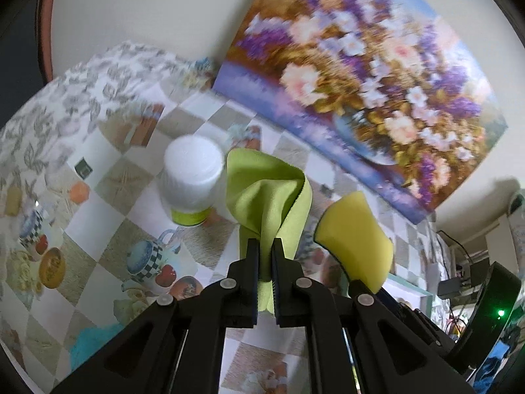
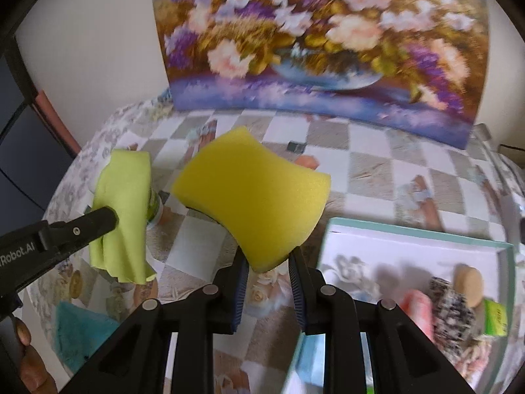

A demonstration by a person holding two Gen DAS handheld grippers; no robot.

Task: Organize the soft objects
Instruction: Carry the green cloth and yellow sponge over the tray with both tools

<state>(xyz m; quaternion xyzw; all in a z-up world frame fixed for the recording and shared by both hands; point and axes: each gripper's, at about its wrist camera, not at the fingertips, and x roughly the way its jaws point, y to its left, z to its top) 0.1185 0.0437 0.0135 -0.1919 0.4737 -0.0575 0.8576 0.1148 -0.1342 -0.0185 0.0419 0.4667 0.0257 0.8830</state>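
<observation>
My left gripper (image 1: 265, 246) is shut on a lime green cloth (image 1: 265, 193) and holds it up above the table; the cloth also shows in the right wrist view (image 2: 123, 210), pinched by the left gripper's black finger (image 2: 98, 221). My right gripper (image 2: 267, 259) is shut on a yellow sponge (image 2: 252, 197) with a dark underside, held above the table. The sponge also shows in the left wrist view (image 1: 356, 239), to the right of the cloth.
A white bottle with a green label (image 1: 192, 180) stands on the patterned tablecloth behind the cloth. A teal-rimmed box (image 2: 410, 233) at right holds several soft items. A turquoise cloth (image 2: 78, 335) lies at front left. A flower painting (image 2: 315, 39) leans on the wall.
</observation>
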